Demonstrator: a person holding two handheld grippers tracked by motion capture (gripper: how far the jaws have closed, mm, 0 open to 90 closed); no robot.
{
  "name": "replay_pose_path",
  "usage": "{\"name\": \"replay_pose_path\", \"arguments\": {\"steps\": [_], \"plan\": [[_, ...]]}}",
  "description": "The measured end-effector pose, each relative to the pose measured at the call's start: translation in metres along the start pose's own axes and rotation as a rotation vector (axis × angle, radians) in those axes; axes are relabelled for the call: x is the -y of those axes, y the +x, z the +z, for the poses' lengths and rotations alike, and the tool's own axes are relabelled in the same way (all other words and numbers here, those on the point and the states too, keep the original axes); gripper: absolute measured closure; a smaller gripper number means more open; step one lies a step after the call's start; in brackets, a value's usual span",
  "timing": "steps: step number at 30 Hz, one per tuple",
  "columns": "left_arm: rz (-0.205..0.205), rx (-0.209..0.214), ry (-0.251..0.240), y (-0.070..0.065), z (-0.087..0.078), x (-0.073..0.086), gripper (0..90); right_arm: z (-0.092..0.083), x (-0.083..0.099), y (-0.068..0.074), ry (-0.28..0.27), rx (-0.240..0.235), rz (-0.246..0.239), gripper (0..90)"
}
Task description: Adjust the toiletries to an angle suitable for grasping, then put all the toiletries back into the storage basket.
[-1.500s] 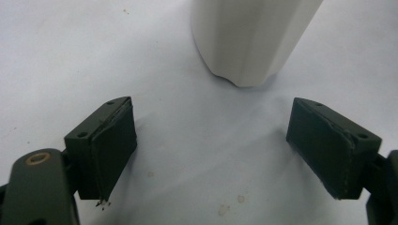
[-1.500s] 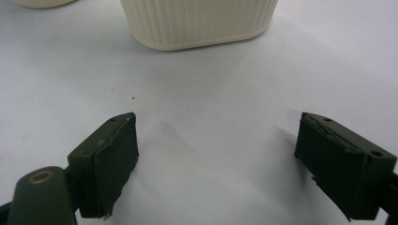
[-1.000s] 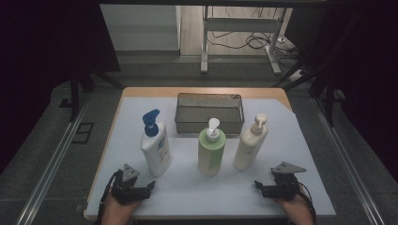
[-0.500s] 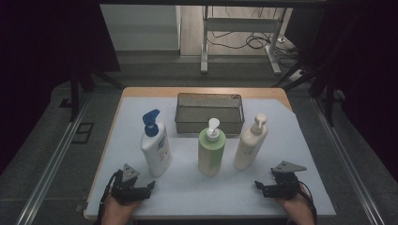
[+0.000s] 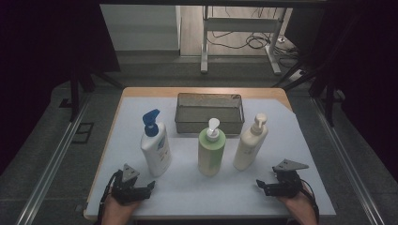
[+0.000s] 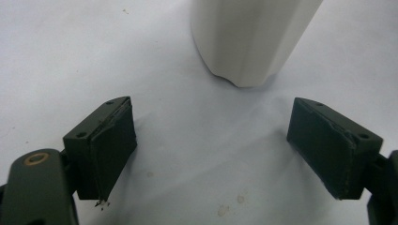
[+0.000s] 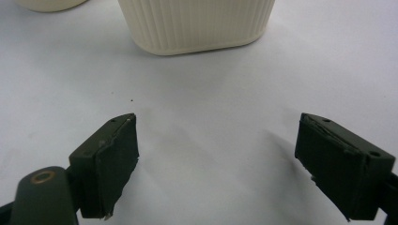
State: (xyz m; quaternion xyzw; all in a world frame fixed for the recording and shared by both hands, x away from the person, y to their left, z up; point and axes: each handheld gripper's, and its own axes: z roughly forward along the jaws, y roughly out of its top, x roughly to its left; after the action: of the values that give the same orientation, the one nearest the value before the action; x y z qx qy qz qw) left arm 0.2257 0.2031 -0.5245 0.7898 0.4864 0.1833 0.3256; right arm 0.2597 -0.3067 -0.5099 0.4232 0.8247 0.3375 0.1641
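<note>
High view, white blue-pump bottle (image 5: 156, 149) upright, cream ribbed bottle (image 5: 250, 143), both tools wide

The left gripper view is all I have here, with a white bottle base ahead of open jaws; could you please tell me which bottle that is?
Observer: In the high view it is the white bottle with the blue pump, standing at the left of three.
Operator: What stands beside it?
Observer: A green bottle in the middle and a cream bottle to the right, all upright.
Operator: And where is the other gripper?
Observer: The right gripper rests near the table's front edge, jaws open, with the cream bottle's ribbed base ahead of it.
</note>
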Motion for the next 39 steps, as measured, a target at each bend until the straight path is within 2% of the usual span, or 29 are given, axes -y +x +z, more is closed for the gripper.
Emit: {"name": "replay_pose_path", "arguments": {"steps": [8,10,14,15,24,39], "plan": [[-0.001,-0.001,-0.002,0.0,0.0,0.0,15.3,-0.004,-0.006,-0.001,-0.012,-0.032,0.013,13.3],[-0.001,-0.001,-0.002,0.0,0.0,0.0,15.3,-0.004,-0.009,-0.003,0.001,-0.045,0.026,13.1],[-0.001,0.0,-0.001,0.0,0.0,0.0,15.3,-0.006,-0.011,-0.005,-0.005,-0.047,0.036,13.7],[-0.002,0.0,-0.002,0.0,0.0,0.0,15.3,-0.007,-0.013,-0.007,-0.009,-0.034,0.028,15.4],[-0.002,0.0,-0.003,0.0,0.0,0.0,15.3,-0.009,-0.02,-0.012,-0.001,-0.027,0.028,24.3],[-0.004,0.0,-0.006,0.0,0.0,0.0,15.3,-0.011,-0.04,-0.019,-0.008,-0.067,0.036,39.4]]}}
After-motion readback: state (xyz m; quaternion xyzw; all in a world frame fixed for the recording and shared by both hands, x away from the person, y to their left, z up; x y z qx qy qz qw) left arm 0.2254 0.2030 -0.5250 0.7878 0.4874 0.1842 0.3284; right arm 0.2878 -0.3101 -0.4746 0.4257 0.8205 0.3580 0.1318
